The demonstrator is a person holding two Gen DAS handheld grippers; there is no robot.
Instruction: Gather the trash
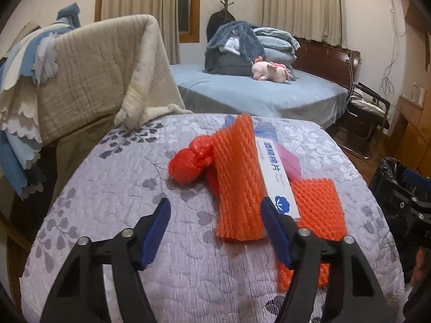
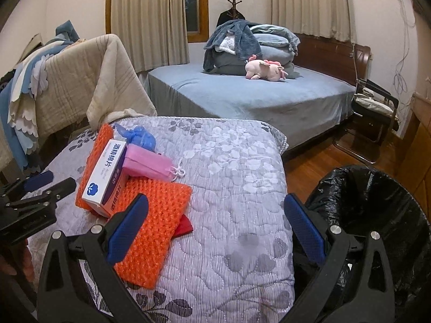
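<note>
Trash: orange foam-net sleeve (image 1: 238,183) is being flanked lengthwise by left gripper (image 1: 215,226), jaws parted, nothing clasped.
Right gripper (image 2: 215,223): is being held wide, empty, nearer black-lined bin (image 2: 377,202).

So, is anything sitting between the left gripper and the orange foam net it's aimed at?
Nothing visible does. The left gripper is open just short of the near end of the upright orange foam net, with only bare quilt between. The white box leans against the net's right side, beside the right finger, not in front.
</note>
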